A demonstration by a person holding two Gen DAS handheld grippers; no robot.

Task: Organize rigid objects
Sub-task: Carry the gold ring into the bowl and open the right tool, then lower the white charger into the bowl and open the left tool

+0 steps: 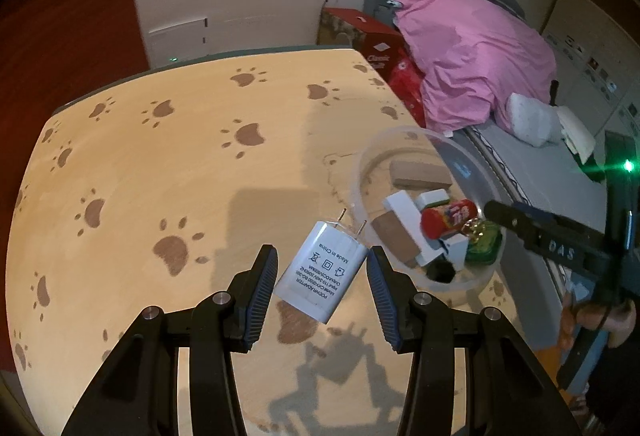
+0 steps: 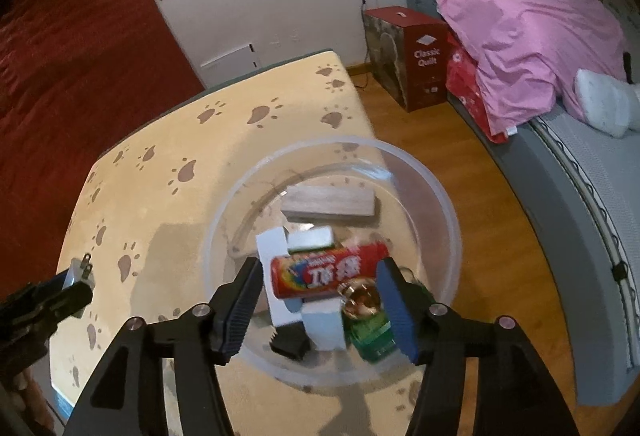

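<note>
Here, left tool (image 1: 322, 270): your fingers stand apart on either side of the white power adapter (image 1: 322, 272); the pads are close to its sides, but you cannot tell whether they touch it.
Adapter: tilted, prongs pointing away from you toward the clear bowl (image 1: 362, 172), label side up, over the paw-print worktop (image 1: 160, 164) just beside the bowl's near-left rim.
Right tool (image 2: 320, 306): your fingers are spread wide over the bowl, gripping nothing; the red tube (image 2: 330, 270) lies between them, lower down in the bowl.
Bowl: it sits near the worktop's right edge, toward the near corner.
Bowl contents: a wooden block (image 2: 330, 202) at the far side, a white box (image 2: 274, 268), the red tube lying across the middle, a green bottle with a gold cap (image 2: 370, 334) at the near right, a small black item (image 2: 290, 342) at the near rim.
Beyond the worktop: a red carton (image 2: 412, 56) on the floor, a pink duvet (image 2: 528, 36) on the bed.
</note>
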